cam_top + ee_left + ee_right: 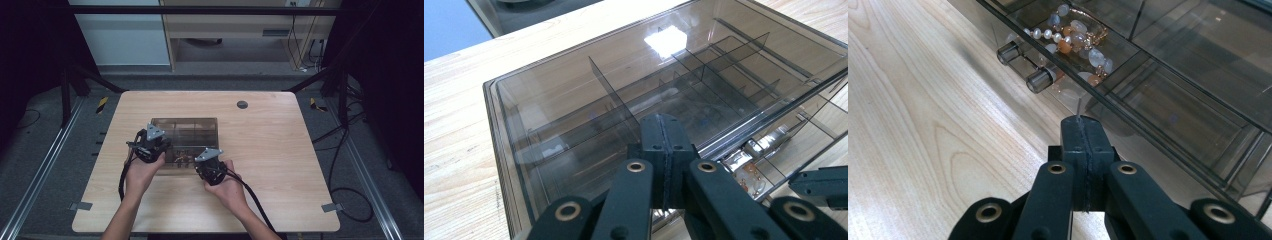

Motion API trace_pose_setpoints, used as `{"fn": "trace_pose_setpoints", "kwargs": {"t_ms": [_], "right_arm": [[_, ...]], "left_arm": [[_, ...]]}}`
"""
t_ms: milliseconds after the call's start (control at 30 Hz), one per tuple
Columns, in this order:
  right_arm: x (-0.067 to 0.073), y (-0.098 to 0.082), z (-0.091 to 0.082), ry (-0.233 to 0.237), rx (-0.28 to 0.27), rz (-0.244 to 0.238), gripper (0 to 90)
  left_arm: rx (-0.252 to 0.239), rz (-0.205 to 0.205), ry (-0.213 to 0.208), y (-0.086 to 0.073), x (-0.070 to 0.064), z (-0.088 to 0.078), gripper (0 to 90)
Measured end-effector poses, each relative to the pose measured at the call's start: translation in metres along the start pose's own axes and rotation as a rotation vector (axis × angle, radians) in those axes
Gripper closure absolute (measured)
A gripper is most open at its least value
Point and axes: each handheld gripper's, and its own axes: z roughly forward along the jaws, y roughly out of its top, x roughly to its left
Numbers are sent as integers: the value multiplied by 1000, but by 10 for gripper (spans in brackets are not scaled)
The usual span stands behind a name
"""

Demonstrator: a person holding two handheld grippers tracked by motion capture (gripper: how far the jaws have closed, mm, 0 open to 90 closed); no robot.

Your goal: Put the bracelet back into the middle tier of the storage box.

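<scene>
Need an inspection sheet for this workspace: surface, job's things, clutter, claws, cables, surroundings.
Surface: light wooden table, grey round cap near the far edge.
Job's things: smoky clear organiser box with dividers; drawer pulled out, bead jewellery inside; two knobs on its front.
Clutter: nothing seen.
Claws: left claw shut, over the box's top; right claw shut, at the drawer's front edge; neither holds anything.
Cables: black cable trails from the right claw.
Surroundings: grey floor, floor cables, wooden furniture beyond.

Dim surroundings, overhead glare on box lid (667, 39), sharp close-ups
</scene>
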Motion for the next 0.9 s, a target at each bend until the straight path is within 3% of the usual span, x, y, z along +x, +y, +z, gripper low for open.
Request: {"fn": "trace_pose_setpoints", "kwargs": {"t_ms": [267, 533, 900], "right_arm": [[-2, 4, 3, -6, 8, -9, 900], [-6, 7, 7, 3, 3, 17, 900], [-10, 14, 10, -12, 8, 2, 900]], "left_arm": [[1, 0, -2, 0, 0, 0, 897], [0, 2, -3, 0, 0, 0, 897], [1, 1, -5, 0, 0, 0, 896]]}}
